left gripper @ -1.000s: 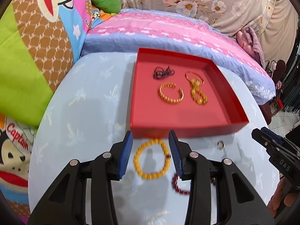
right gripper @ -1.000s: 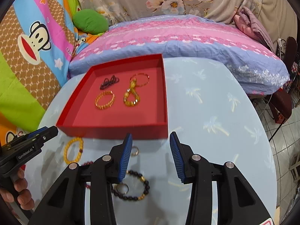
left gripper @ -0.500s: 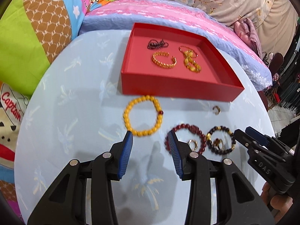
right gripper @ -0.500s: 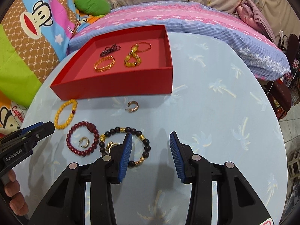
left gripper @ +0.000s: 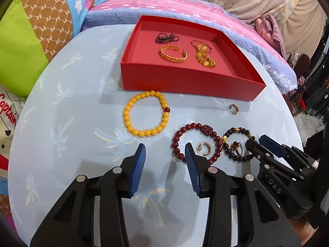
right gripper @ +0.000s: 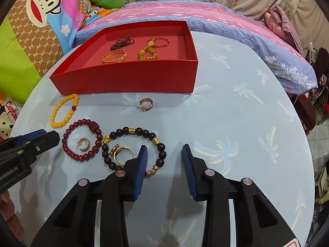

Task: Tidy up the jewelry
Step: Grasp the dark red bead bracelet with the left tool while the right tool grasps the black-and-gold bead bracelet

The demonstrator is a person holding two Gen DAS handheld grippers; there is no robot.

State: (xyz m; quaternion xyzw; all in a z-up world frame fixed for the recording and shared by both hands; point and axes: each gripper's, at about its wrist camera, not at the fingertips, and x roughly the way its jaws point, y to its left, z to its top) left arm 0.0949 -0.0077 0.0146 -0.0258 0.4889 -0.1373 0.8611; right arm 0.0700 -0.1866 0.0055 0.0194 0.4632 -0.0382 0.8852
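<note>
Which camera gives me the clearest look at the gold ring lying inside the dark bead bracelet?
The right wrist view. The gold ring lies close and large inside the dark bead bracelet, only its right edge meeting the right gripper. In the left wrist view the ring is small, near the frame's edge.

Red tray (left gripper: 185,82): holds gold bangle (left gripper: 173,53), amber bracelet (left gripper: 205,58), dark chain (left gripper: 166,37).
Yellow bracelet (left gripper: 146,114): flat, just before tray.
Red bracelet (right gripper: 82,142): encircles an earring (right gripper: 83,144).
Dark bracelet (right gripper: 134,150): encircles a ring (right gripper: 121,154).
</note>
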